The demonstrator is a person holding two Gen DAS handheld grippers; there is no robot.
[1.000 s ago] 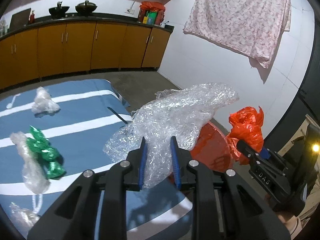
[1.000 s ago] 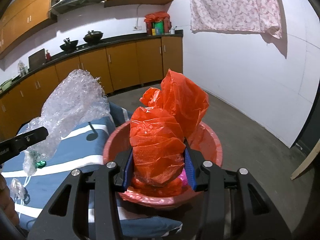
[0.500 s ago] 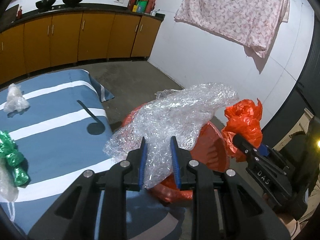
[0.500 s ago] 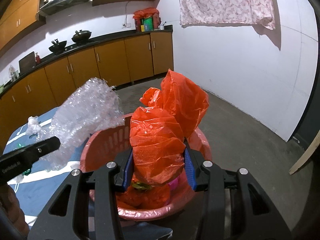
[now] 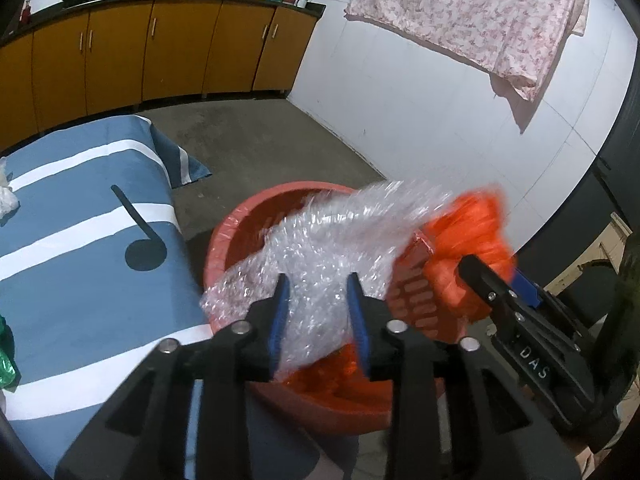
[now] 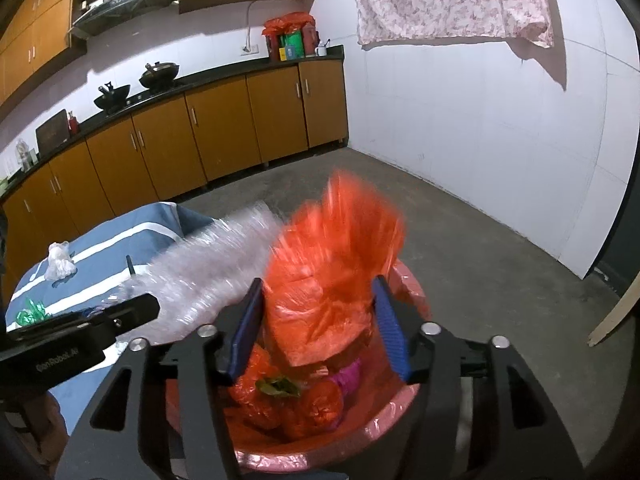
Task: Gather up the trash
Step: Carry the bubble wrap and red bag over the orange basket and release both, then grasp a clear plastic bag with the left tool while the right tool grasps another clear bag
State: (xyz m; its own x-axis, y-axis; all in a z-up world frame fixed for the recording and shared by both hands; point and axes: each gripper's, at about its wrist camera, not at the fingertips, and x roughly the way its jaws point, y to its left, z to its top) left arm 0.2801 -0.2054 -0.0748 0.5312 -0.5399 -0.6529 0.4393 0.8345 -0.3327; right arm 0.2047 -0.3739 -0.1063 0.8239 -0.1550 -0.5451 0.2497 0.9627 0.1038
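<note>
Both grippers hang over the red bin (image 5: pixel 224 240) beside the blue striped bed (image 5: pixel 80 240). The left gripper (image 5: pixel 318 312) is opening, bubble wrap (image 5: pixel 332 248) loose and blurred between its jaws. The right gripper (image 6: pixel 318 328) is opening too, its orange bag (image 6: pixel 332 264) blurred between the spreading jaws, above more trash in the bin.

"DAS" on right gripper (image 5: pixel 516 300)
</note>
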